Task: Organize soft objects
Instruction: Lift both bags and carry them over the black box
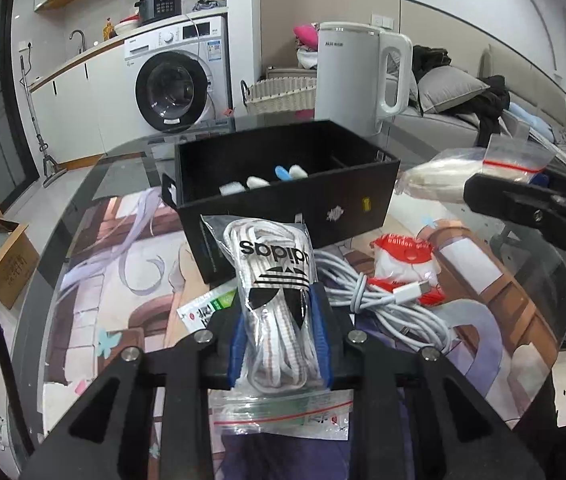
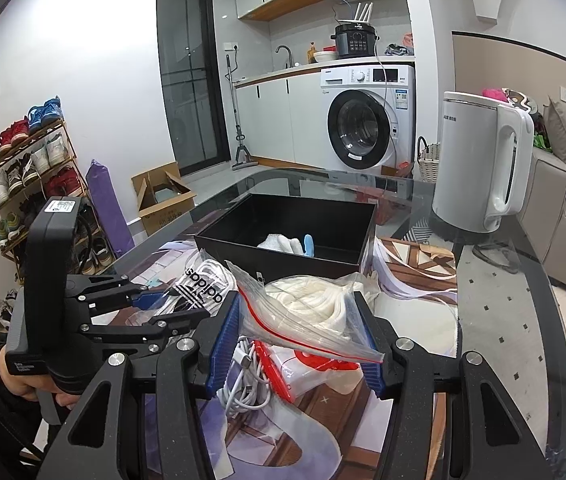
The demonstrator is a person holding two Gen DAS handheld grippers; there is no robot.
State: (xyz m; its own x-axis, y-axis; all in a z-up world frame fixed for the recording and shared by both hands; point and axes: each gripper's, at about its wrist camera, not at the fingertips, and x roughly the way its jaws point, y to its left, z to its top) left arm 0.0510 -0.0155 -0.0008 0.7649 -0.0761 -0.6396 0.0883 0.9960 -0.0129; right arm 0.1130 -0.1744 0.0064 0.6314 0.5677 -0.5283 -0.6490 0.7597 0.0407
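Two bags are held above the bench, left gripper (image 1: 279,336) jaws clamped on the adidas lace bag (image 1: 273,280) at lower centre, right gripper (image 2: 297,344) jaws pinching the white cord bag (image 2: 315,312) before the black box (image 2: 287,232); slick plastic may slip.

Right gripper (image 2: 299,344) at lower centre, blue pads clamped on a zip bag of white cord (image 2: 315,308); left gripper (image 2: 187,306) at left, gripping the adidas lace bag (image 2: 199,288); black box (image 2: 287,232) beyond, mid-frame, white cloth inside
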